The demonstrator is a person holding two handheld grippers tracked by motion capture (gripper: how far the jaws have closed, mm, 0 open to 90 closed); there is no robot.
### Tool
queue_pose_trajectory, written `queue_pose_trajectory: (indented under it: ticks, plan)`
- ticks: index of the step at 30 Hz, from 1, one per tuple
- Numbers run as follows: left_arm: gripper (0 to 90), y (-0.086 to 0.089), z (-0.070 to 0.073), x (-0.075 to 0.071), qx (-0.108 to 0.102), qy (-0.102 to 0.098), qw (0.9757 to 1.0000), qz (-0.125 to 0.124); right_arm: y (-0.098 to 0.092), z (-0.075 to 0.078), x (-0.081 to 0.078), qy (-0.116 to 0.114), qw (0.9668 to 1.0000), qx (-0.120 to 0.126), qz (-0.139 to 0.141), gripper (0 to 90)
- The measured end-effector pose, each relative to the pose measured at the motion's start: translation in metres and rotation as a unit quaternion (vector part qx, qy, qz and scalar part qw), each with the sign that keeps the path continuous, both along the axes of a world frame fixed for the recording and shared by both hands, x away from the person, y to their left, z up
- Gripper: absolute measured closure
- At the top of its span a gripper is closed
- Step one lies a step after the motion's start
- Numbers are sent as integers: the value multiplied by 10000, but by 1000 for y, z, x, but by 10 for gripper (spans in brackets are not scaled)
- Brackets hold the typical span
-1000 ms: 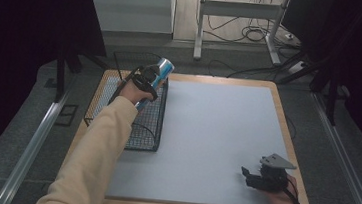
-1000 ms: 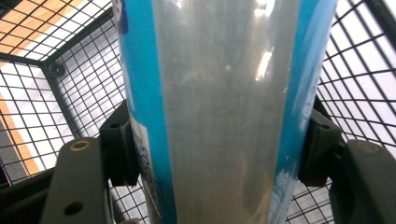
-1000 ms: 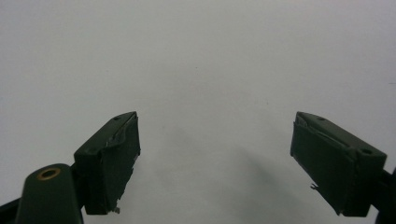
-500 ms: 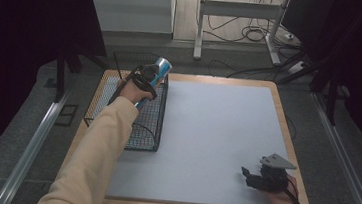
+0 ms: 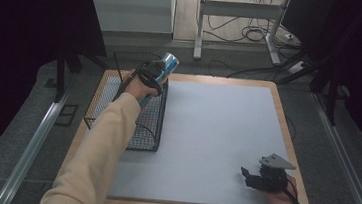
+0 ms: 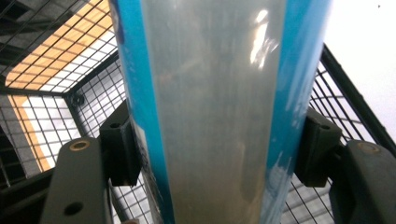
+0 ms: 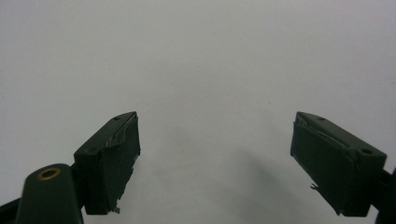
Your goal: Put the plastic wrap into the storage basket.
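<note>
A blue and silver can (image 5: 163, 67) is tilted above the far right corner of a black wire basket (image 5: 117, 121). My left gripper (image 5: 152, 75) is shut on the can. In the left gripper view the can (image 6: 215, 112) stands between the two black pads (image 6: 122, 149), which press on both its sides, with the basket's mesh (image 6: 93, 93) below. My right gripper (image 5: 248, 178) rests at the table's near right, held in a hand. In the right gripper view its jaws stand wide apart over the bare white surface, the right gripper (image 7: 215, 163) open with nothing between them.
The white tabletop (image 5: 216, 130) has a wooden rim. The basket stands along its left edge. Beyond the far edge are metal table legs (image 5: 199, 28) and cables (image 5: 250, 36) on the floor. Dark curtains hang at both sides.
The can in my left gripper has shifted very slightly over the basket's far corner. The right gripper has kept still.
</note>
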State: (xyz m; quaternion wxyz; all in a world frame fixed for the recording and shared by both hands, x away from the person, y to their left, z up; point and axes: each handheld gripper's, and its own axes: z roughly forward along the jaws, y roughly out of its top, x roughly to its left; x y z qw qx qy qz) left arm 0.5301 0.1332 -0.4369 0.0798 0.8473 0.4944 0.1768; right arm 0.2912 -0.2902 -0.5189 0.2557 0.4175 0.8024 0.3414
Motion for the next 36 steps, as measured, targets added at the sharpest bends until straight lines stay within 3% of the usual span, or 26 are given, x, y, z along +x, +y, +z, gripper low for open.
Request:
queue_pose_trajectory:
  ticks: [3, 8, 10, 19, 21, 29, 34, 36]
  plan:
    - [316, 4, -2, 1, -66, -27, 10000, 44, -1, 0, 0, 5, 10000, 9, -5, 163]
    - [304, 5, 0, 0, 5, -165, 9999, 34, 0, 0, 0, 7, 10000, 3, 8, 163]
    - [301, 5, 3, -1, -62, -276, 9996, 40, 0, 0, 0, 3, 10000, 0, 5, 163]
    - [247, 10, 9, -10, -225, -431, 9988, 104, 1, -1, 0, 25, 10000, -4, 14, 163]
    - [226, 12, 11, -14, -343, -467, 9982, 144, 1, -1, 0, 28, 10000, -5, 19, 163]
    - [204, 12, 29, -41, -870, -661, 9939, -147, 1, 0, 0, 14, 10000, -17, 6, 163]
    - [205, 3, 43, -61, -1162, -769, 9892, -456, 1, 0, 0, -2, 10000, -16, -9, 163]
    - [205, 0, 48, -69, -1349, -788, 9862, -549, 1, 0, 0, -6, 10000, -20, -12, 163]
